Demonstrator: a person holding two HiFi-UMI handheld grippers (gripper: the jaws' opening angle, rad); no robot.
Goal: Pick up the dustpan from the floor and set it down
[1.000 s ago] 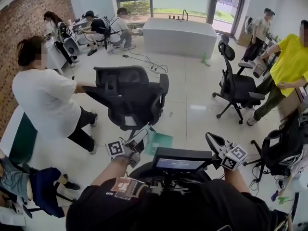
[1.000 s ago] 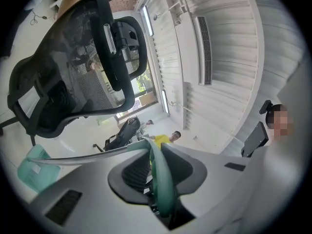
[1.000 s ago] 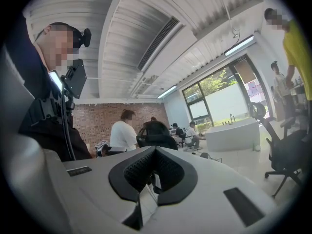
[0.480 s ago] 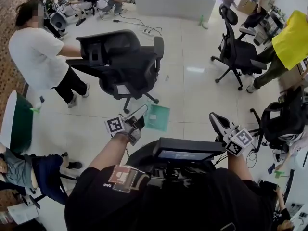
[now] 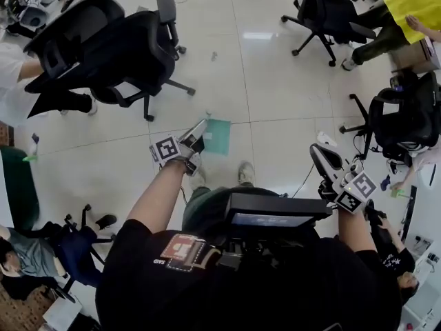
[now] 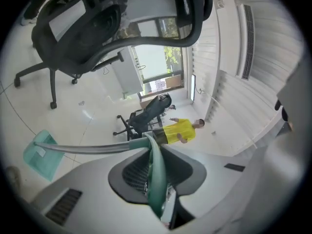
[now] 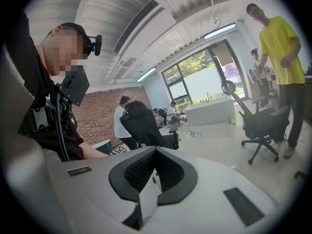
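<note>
The dustpan (image 5: 219, 136) is gripped by its green handle (image 6: 157, 179), which is clamped between the jaws of the left gripper (image 5: 198, 132). A grey shaft (image 6: 83, 149) runs from the handle to the teal pan, which is seen low over the pale floor (image 5: 275, 81), just ahead of the person's shoes (image 5: 246, 173). Whether the pan touches the floor cannot be told. The right gripper (image 5: 320, 150) is held well apart, its 2 jaws closed on nothing. 1 black chair (image 5: 117, 40) is seen beyond.
</note>
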